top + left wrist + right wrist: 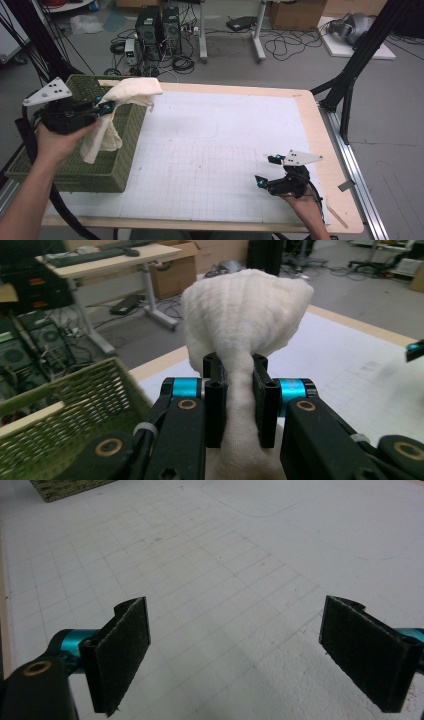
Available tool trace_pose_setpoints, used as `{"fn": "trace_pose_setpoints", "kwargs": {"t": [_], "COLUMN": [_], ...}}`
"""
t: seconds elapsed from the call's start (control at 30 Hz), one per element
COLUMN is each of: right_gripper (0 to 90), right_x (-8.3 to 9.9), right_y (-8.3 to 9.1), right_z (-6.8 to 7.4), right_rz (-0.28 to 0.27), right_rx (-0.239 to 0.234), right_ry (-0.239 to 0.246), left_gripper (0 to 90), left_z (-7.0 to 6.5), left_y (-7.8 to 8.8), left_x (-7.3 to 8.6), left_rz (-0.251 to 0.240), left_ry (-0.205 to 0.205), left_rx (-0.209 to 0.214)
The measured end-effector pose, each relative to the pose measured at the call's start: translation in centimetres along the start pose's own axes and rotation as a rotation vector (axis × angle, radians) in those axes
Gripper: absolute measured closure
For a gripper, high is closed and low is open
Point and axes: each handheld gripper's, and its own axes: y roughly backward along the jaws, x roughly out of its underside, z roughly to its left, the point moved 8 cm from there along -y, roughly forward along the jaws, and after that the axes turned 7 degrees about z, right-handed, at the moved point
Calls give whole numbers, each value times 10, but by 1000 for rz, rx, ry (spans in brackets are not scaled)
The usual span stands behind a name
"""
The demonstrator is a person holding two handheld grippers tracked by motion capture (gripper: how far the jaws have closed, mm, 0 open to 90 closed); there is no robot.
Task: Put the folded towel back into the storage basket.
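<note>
White cloth (245, 315), pinched at a gathered neck between the pressed-together jaws of the left gripper (239, 405), bunches beyond the pads; in the high view one end drapes toward the table (225, 145) and the other hangs over the green basket (107, 167). Right gripper (267, 171) rests low over the table's near right part, well apart from the cloth, jaws spread with nothing between them

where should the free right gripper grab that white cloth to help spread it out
Best guess: take the loose end hanging below the left gripper, low on the white cloth, over the green basket. Come in from the table side with the right gripper, its fingers already open; the upper bunch is pinched, while the tail hangs free.
</note>
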Motion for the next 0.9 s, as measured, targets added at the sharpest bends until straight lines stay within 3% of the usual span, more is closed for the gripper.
{"fn": "trace_pose_setpoints", "kwargs": {"t": [0.5,0.7,0.9], "right_gripper": [124,124,124], "right_x": [1,2,2], "right_y": [-2,-2,-3], "right_z": [1,1,1], "right_rz": [11,16,16], "right_rx": [-7,-10,-10], "right_ry": [-4,-4,-3], "left_gripper": [797,796,796], "left_z": [45,58,64], "left_y": [12,15,14], "left_x": [43,57,69], "left_rz": [29,40,62], "left_ry": [121,165,189], "left_rx": [-186,-255,-297]}}
